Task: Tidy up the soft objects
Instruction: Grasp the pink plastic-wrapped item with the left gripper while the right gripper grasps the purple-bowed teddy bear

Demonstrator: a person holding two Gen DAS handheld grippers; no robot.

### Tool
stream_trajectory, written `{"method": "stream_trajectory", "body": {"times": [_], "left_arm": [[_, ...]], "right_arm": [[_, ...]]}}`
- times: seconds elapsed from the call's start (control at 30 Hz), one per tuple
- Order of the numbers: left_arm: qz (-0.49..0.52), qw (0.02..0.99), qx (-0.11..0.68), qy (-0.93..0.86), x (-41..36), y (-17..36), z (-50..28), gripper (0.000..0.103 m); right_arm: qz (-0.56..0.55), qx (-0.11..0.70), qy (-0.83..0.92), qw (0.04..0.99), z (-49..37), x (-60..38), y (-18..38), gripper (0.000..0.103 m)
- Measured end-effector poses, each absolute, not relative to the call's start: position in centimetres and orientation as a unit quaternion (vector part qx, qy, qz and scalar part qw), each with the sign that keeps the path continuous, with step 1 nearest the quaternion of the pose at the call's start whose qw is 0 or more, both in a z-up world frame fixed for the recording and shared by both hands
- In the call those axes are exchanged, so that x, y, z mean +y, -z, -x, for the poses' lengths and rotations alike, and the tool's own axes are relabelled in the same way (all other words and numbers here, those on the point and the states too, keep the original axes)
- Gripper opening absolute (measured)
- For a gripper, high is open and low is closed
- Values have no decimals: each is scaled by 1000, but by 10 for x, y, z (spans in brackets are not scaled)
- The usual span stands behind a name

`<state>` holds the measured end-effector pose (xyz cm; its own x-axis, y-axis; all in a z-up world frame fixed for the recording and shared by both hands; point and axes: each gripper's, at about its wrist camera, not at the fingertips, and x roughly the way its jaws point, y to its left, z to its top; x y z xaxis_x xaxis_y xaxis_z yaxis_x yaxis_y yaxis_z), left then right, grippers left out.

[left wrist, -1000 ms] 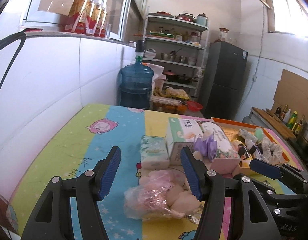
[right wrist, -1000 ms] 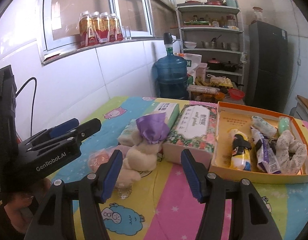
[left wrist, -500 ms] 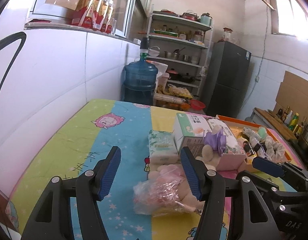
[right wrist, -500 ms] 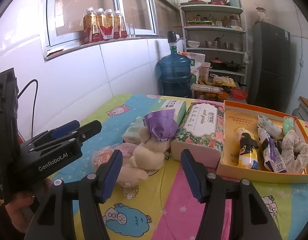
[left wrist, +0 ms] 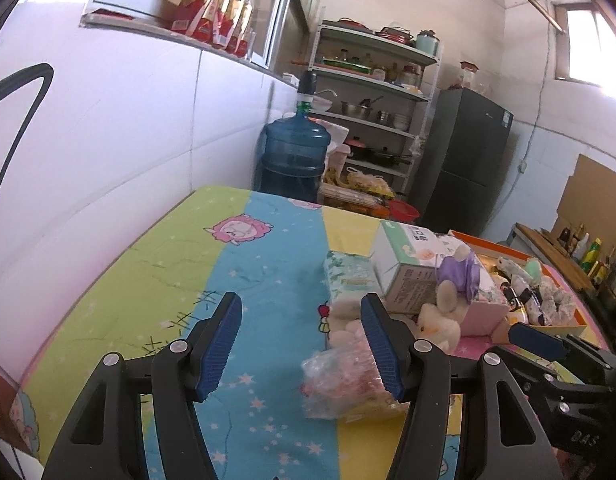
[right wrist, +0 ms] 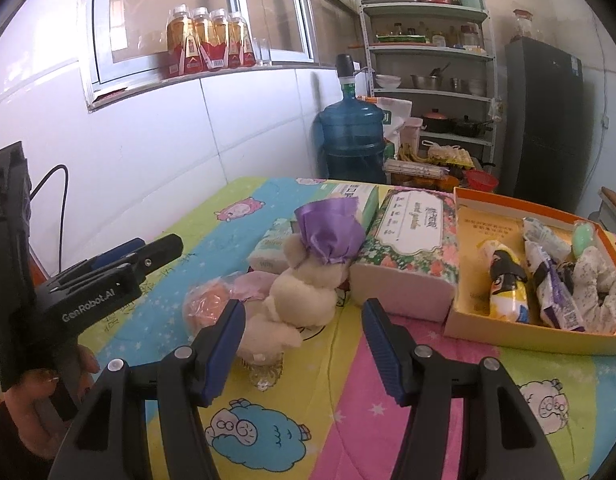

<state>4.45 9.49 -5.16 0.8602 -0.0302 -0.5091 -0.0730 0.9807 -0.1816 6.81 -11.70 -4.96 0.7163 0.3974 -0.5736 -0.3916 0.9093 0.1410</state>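
A cream plush toy (right wrist: pixel 308 292) with a purple bow (right wrist: pixel 327 232) lies on the colourful mat, just beyond my open, empty right gripper (right wrist: pixel 302 344). It also shows in the left wrist view (left wrist: pixel 439 316). A pink item in a clear bag (left wrist: pixel 339 384) lies by the right finger of my open, empty left gripper (left wrist: pixel 302 344); it shows in the right wrist view (right wrist: pixel 212 300). An orange box (right wrist: pixel 507 204) at the right holds several soft items. The left gripper shows in the right wrist view (right wrist: pixel 120 258).
Tissue packs lie behind the toy: a floral one (right wrist: pixel 411 240), a green-white box (left wrist: pixel 403 260) and a small pack (left wrist: pixel 347 276). A tiled wall (left wrist: pixel 128 140) runs along the mat's left edge. A water jug (left wrist: pixel 296 156), shelves and a fridge stand beyond.
My left gripper has swung left and back, so the bag and toy now sit right of its fingers. My right gripper has drawn back slightly. Both stay open.
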Motion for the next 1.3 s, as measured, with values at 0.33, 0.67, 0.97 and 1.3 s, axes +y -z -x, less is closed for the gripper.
{"method": "stream_trajectory", "body": {"times": [0.33, 0.67, 0.97, 1.3], "left_arm": [[106, 958, 267, -9, 107, 60, -39, 64], [113, 955, 271, 51, 105, 65, -38, 64], [96, 947, 292, 93, 87, 76, -45, 64], [97, 937, 319, 99, 76, 89, -59, 64]], "right_arm": [[-36, 323, -216, 921, -92, -107, 61, 60], [-59, 341, -214, 913, -111, -98, 76, 60], [-71, 350, -226, 907, -120, -96, 81, 36], [-84, 311, -227, 919, -103, -112, 63, 36]]}}
